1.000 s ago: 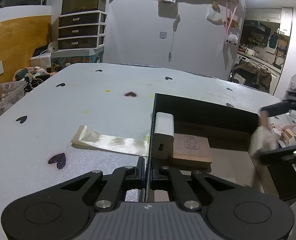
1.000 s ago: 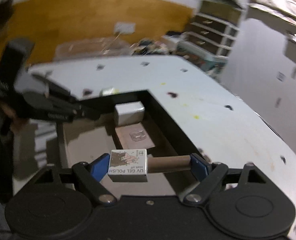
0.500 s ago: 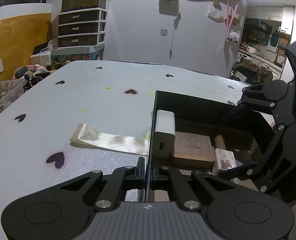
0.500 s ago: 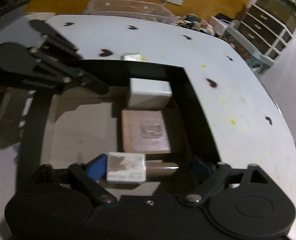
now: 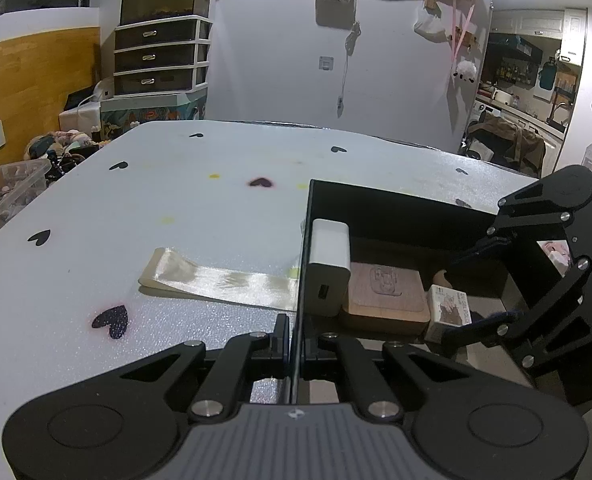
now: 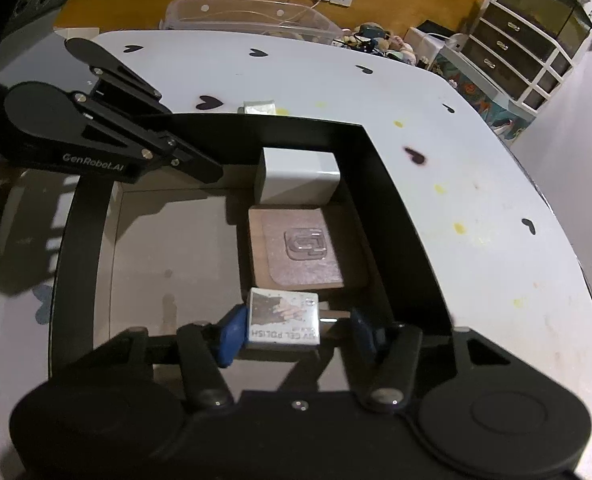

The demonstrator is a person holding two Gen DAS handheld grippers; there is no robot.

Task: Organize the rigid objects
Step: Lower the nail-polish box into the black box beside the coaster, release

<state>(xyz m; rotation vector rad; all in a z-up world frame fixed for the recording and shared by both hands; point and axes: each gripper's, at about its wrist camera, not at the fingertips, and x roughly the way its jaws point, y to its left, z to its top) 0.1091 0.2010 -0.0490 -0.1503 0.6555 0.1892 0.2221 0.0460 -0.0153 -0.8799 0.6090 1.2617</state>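
Note:
A black open box sits on the white table. Inside it stand a white charger block and a flat wooden block with an embossed mark. My right gripper is low inside the box, shut on a small UV gel polish bottle with a white label and brown cap, right beside the wooden block. My left gripper is shut on the box's near wall. The left wrist view also shows the charger, the wooden block and the bottle.
A cream satin ribbon strip lies on the table left of the box. The table carries black heart marks. A clear plastic bin and a drawer unit stand beyond the table's edge.
My right gripper has carried the gel polish bottle down into the box and lowered it beside the wooden block. My left gripper has stayed clamped on the box wall.

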